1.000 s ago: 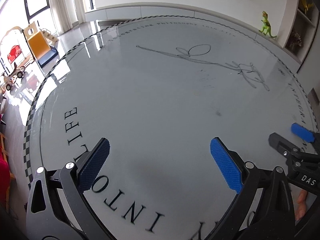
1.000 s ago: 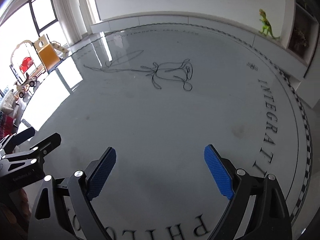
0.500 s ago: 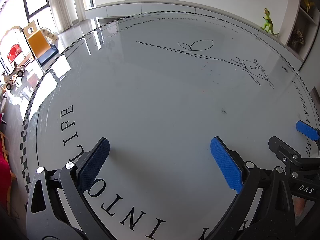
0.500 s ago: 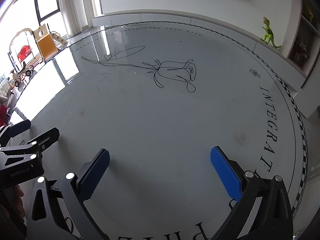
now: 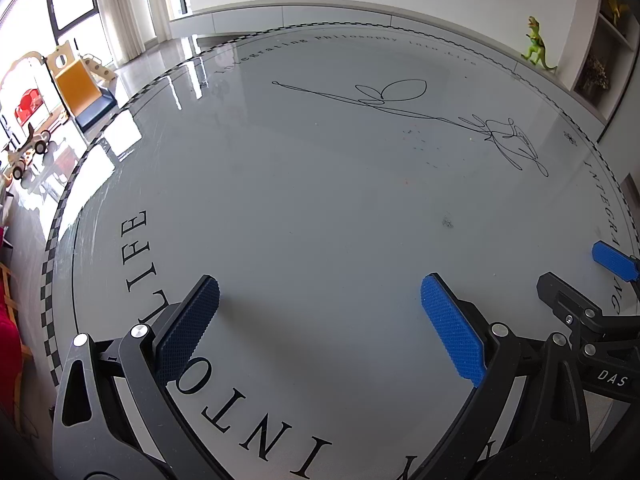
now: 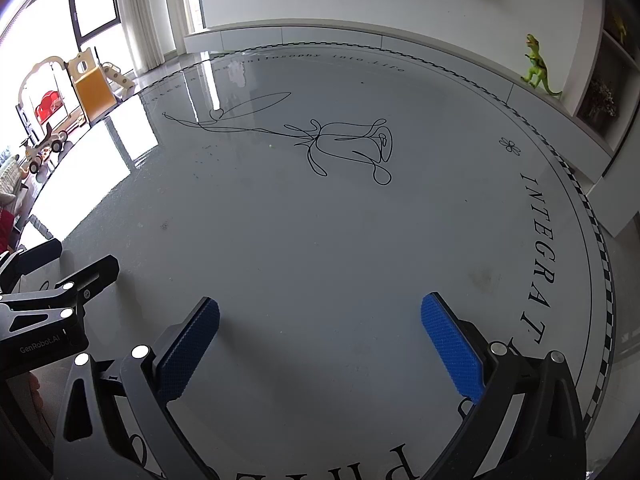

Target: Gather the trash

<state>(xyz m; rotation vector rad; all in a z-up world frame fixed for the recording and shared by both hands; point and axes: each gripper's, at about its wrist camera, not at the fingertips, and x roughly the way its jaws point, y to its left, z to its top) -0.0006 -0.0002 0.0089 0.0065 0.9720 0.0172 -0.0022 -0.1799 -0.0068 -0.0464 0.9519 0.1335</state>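
Observation:
A round grey table (image 5: pixel 320 200) with black lettering and a line-drawn flower fills both views; it also shows in the right wrist view (image 6: pixel 340 240). No trash item shows on it, only a small dark speck (image 5: pixel 447 223) and faint crumbs. My left gripper (image 5: pixel 320 328) is open and empty above the table's near edge. My right gripper (image 6: pixel 320 344) is open and empty beside it. The right gripper shows at the right edge of the left wrist view (image 5: pixel 576 280). The left gripper shows at the left edge of the right wrist view (image 6: pixel 60 264).
A green toy dinosaur (image 5: pixel 536 46) stands on a white ledge behind the table at the far right. Children's toys and a yellow slide (image 5: pixel 76 88) stand on the floor at the left, by the windows. A shelf unit (image 6: pixel 600 96) is at the right.
Both grippers have drawn back and risen slightly, so more of the table and the wall behind shows. Both stay open and empty.

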